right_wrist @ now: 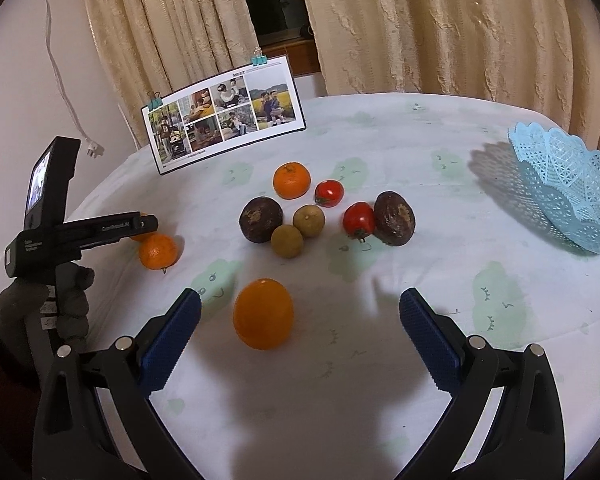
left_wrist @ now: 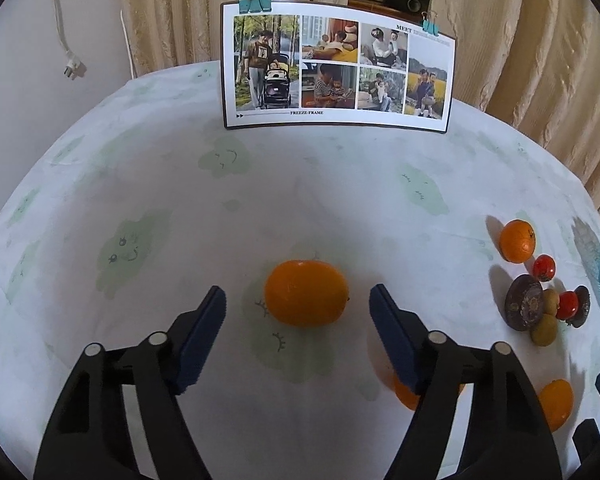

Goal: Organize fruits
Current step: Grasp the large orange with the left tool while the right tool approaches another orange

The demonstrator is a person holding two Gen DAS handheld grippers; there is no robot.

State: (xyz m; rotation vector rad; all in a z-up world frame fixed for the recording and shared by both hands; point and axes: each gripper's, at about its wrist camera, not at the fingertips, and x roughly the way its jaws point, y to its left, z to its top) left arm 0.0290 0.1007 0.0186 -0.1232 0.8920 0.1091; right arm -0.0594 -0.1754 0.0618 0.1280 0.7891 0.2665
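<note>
In the left wrist view my left gripper [left_wrist: 298, 300] is open with an orange [left_wrist: 306, 293] on the table between its fingertips, not gripped. In the right wrist view my right gripper [right_wrist: 300, 306] is open, and another orange [right_wrist: 263, 313] lies between its fingers, nearer the left one. Beyond it lies a cluster: an orange [right_wrist: 292, 180], two red tomatoes [right_wrist: 329, 193] [right_wrist: 358, 219], two dark brown fruits [right_wrist: 261, 219] [right_wrist: 394, 218] and two small tan fruits [right_wrist: 309, 220] [right_wrist: 287, 241]. A light blue lattice basket [right_wrist: 572, 188] stands at the right, empty.
The left gripper's body [right_wrist: 72, 232] shows at the left of the right wrist view, over two more oranges [right_wrist: 158, 251]. A clipped photo board [left_wrist: 338, 68] stands upright at the table's far side. Curtains hang behind. The round table [left_wrist: 340, 184] has a pale printed cloth.
</note>
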